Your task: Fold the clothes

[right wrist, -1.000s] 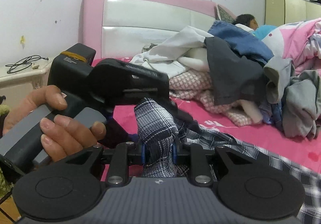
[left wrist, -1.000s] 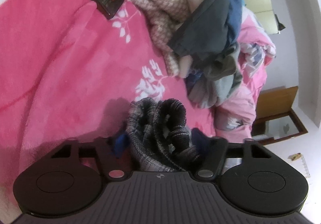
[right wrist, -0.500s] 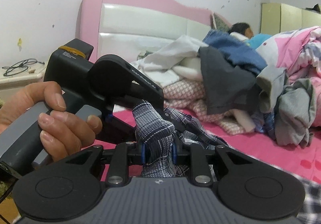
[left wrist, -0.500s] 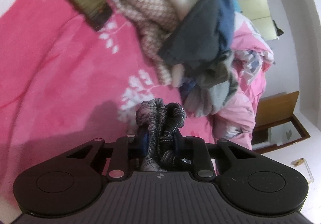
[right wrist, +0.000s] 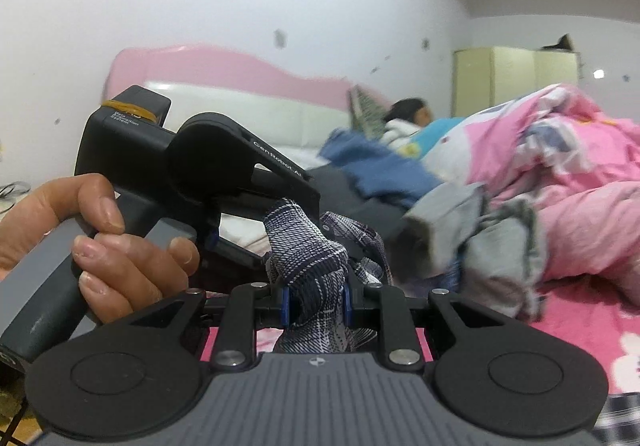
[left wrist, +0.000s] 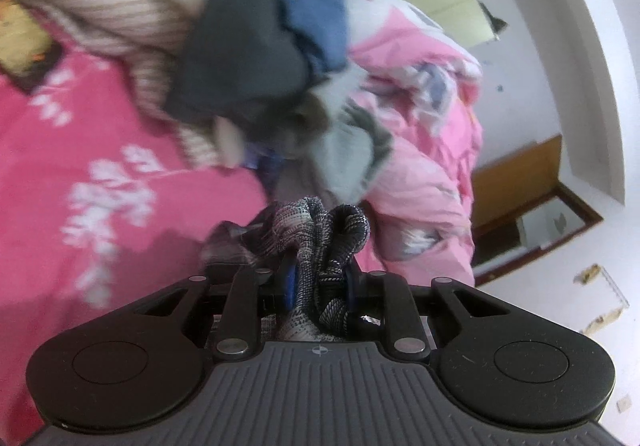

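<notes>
A dark blue and white plaid garment is bunched between the jaws of my left gripper, which is shut on it above the pink bed. My right gripper is shut on another part of the same plaid garment. The left gripper's body, held by a hand, shows close to the left in the right wrist view, and the two grips lie close together. The rest of the garment hangs below, out of sight.
A pile of unfolded clothes lies on the pink floral bedspread, next to a pink quilt. A person lies by the pink headboard. A dark flat object rests on the bed at the left.
The left gripper closed on the plaid garment. Both grippers have since lifted it up off the bed, and both views tilted upward toward the wall and the pile.
</notes>
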`<state>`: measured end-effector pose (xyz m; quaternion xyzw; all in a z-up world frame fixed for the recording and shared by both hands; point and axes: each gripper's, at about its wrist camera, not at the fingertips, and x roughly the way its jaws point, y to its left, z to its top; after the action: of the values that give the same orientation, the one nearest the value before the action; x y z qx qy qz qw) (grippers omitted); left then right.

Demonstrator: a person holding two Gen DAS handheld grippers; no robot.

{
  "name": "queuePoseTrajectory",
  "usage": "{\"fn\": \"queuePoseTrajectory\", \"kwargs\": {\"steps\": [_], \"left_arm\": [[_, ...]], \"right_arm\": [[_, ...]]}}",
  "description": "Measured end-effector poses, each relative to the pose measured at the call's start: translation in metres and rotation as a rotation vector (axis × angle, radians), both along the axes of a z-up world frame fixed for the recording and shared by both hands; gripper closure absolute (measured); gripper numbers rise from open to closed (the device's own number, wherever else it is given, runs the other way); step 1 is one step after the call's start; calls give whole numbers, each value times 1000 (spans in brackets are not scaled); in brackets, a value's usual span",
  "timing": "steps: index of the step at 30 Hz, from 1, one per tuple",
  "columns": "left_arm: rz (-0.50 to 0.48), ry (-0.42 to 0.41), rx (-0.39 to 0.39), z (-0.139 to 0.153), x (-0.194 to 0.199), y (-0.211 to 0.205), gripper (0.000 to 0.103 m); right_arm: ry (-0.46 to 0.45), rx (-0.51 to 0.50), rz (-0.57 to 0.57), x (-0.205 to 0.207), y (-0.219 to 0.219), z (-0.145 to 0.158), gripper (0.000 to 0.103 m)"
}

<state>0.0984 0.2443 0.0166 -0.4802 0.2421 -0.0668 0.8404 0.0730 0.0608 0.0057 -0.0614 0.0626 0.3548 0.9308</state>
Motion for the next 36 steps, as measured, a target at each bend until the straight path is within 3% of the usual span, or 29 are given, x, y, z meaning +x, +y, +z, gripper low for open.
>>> {"fn": "queuePoseTrajectory", "kwargs": {"steps": [8, 16, 24, 32, 36], "left_arm": [[-122, -30, 90, 39, 66, -93, 83], [-282, -31, 202, 63, 143, -226, 84], [-463, -5, 305, 61, 218, -375, 84], [-598, 9, 405, 46, 264, -510, 84], [-655, 17, 471, 34, 278, -569, 84]], "right_arm": [[-32, 105, -163, 28, -90, 19, 79], [-19, 223, -348, 60, -207, 26, 79], [88, 384, -495, 91, -351, 9, 79], [204, 549, -623, 122, -492, -13, 79], [263, 664, -650, 127, -552, -39, 79]]}}
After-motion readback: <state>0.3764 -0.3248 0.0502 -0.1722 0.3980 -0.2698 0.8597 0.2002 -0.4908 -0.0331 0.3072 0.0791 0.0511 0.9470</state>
